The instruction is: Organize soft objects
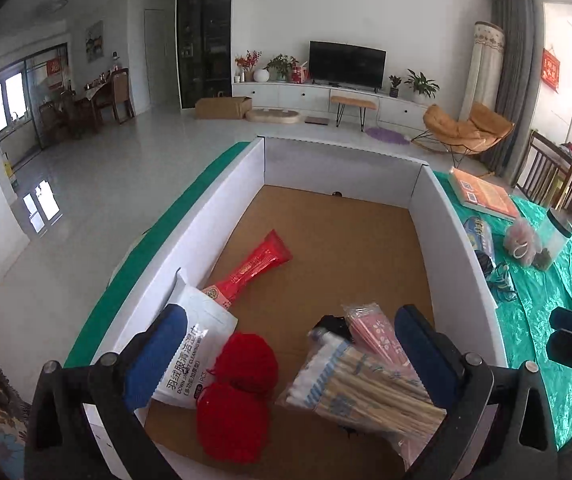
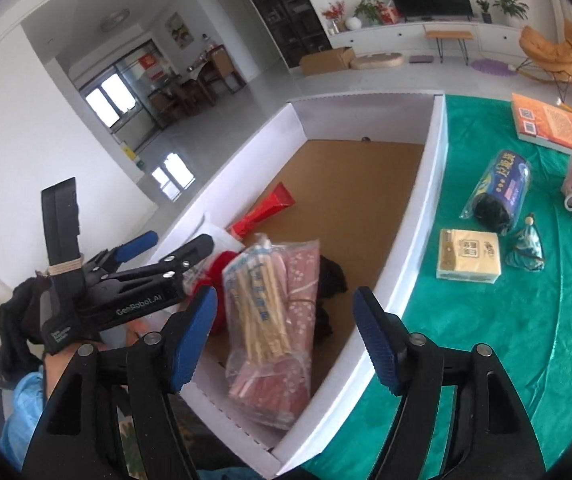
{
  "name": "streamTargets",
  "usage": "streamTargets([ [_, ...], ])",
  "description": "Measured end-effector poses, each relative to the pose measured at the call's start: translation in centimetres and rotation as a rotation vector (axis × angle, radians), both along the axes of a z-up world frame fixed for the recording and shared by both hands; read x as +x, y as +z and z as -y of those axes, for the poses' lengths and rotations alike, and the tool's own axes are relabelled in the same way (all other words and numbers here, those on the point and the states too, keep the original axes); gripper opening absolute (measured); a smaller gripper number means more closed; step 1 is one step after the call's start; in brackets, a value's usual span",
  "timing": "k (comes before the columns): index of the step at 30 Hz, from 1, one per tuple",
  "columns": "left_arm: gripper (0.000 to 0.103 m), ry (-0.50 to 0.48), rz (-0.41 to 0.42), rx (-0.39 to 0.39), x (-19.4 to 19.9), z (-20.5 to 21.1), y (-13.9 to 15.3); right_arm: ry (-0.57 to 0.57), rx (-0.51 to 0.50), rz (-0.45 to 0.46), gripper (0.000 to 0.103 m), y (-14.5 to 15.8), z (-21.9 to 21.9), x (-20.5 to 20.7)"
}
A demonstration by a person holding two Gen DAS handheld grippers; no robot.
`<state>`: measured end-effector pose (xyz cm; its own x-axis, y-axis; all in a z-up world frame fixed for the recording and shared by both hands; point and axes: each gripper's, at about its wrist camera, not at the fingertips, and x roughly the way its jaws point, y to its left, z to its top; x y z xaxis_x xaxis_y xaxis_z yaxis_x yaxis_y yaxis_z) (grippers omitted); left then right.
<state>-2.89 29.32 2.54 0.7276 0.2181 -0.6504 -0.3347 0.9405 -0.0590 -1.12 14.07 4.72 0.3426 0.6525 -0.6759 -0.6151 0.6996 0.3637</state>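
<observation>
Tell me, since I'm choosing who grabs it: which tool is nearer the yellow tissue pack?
Right. The right tool hovers over the box's near corner, beside the yellow tissue pack; the left tool is beyond the box's far wall.

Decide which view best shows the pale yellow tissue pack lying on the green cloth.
The right wrist view: the tissue pack lies whole and unobstructed on the green cloth, right of the box. The left wrist view does not show it.

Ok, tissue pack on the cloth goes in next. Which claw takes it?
Right. The right claw is open near the box wall beside the tissue pack. The left claw hangs over the box's contents.
</observation>
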Motion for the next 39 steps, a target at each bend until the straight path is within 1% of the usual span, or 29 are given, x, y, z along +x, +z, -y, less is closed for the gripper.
streamTargets([
  [2, 0.103, -0.046, 0.046, -0.020, 0.5, 1.8, 0.8, -0.091, -0.047, 0.054, 0.077, -0.5, 2.9, 0.4],
  [4, 0.103, -0.118, 0.084, -0.048, 1.2, 4.5, 1.5, -0.209, -0.106, 0.090, 0.079, -1.6, 6.5, 1.2],
  [6, 0.103, -0.209, 0.105, -0.092, 1.9, 7.7, 1.9, -0.321, -0.189, 0.101, 0.079, -3.3, 10.2, 2.1],
  [8, 0.103, -0.313, 0.099, -0.135, 2.8, 11.6, 1.8, -0.412, -0.265, 0.096, 0.079, -5.2, 13.9, 2.9],
  [11, 0.103, -0.463, 0.044, -0.156, 4.7, 18.0, 0.6, -0.522, -0.353, 0.065, 0.079, -8.4, 19.0, 4.0],
  [13, 0.103, -0.537, -0.010, -0.156, 5.9, 21.9, -1.1, -0.591, -0.398, 0.040, 0.079, -9.6, 22.1, 4.5],
  [16, 0.103, -0.602, -0.108, -0.156, 8.6, 26.6, -4.6, -0.671, -0.433, 0.017, 0.079, -11.0, 25.3, 5.6],
  [18, 0.103, -0.624, -0.147, -0.145, 10.1, 28.9, -6.7, -0.720, -0.439, -0.008, 0.079, -11.5, 26.8, 6.5],
  [19, 0.103, -0.630, -0.164, -0.128, 10.6, 29.8, -7.8, -0.736, -0.431, -0.018, 0.079, -11.6, 27.3, 7.0],
  [21, 0.103, -0.640, -0.203, -0.088, 11.8, 31.1, -9.5, -0.754, -0.421, -0.010, 0.079, -11.7, 28.2, 7.6],
  [23, 0.103, -0.651, -0.223, -0.067, 13.0, 32.0, -10.8, -0.771, -0.426, 0.002, 0.081, -12.0, 28.7, 8.3],
  [26, 0.103, -0.652, -0.258, -0.059, 13.9, 32.2, -12.2, -0.776, -0.413, 0.013, 0.083, -12.1, 29.1, 8.9],
  [31, 0.103, -0.657, -0.243, -0.027, 13.6, 32.6, -12.2, -0.779, -0.405, 0.033, 0.088, -12.3, 28.9, 8.9],
  [38, 0.103, -0.651, -0.252, 0.042, 13.9, 33.6, -12.8, -0.779, -0.406, 0.033, 0.090, -12.3, 28.9, 8.9],
  [39, 0.103, -0.648, -0.249, 0.040, 13.9, 33.5, -12.8, -0.779, -0.405, 0.033, 0.090, -12.3, 28.9, 8.9],
])
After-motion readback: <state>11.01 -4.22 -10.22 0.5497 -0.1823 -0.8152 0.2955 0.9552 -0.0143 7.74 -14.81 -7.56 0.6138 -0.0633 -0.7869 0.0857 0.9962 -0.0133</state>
